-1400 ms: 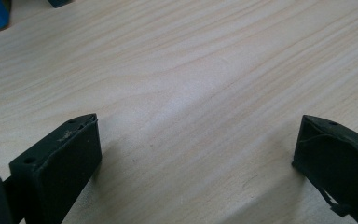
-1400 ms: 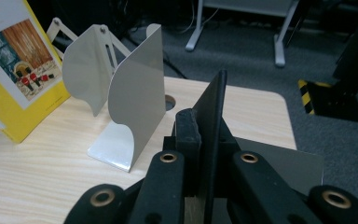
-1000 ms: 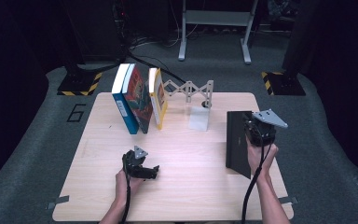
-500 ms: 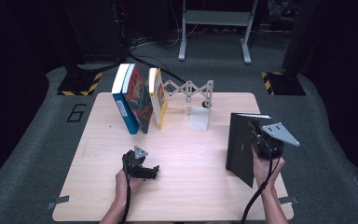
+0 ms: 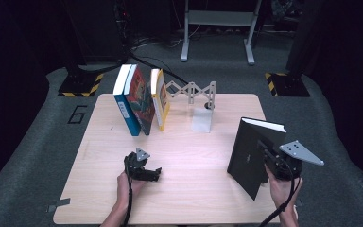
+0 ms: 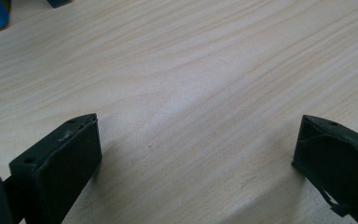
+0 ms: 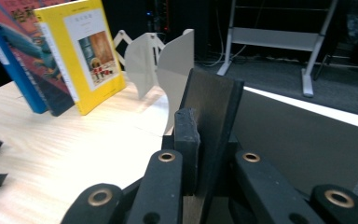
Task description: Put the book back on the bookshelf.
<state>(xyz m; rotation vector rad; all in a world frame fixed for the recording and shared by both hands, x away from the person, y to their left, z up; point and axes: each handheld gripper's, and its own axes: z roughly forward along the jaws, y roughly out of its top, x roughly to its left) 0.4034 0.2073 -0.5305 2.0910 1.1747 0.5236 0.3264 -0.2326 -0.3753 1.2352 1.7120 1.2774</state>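
Note:
A black book (image 5: pixel 246 153) stands tilted over the right part of the table, its white page edge on top. My right gripper (image 5: pixel 266 147) is shut on its cover; in the right gripper view the jaws pinch the cover (image 7: pixel 212 100) of this black book (image 7: pixel 284 135). My left gripper (image 5: pixel 153 174) rests low on the wooden table (image 5: pixel 198 198) near the front, open, with bare wood between its jaws (image 6: pixel 196 149). At the back left a blue book (image 5: pixel 125 101), a red illustrated book (image 5: pixel 141 101) and a yellow book (image 5: pixel 160 98) lean together.
A white folding bookend (image 5: pixel 203 106) stands right of the yellow book (image 7: pixel 88 51), also seen as the bookend (image 7: pixel 177 70) in the right gripper view. Behind the table are metal stand legs (image 5: pixel 217 28) and yellow-black striped bases (image 5: pixel 80 85). Grey carpet surrounds the table.
My right gripper has carried the black book rightward and nearer the table's front edge, with the book tipped more upright. The left gripper has stayed in place.

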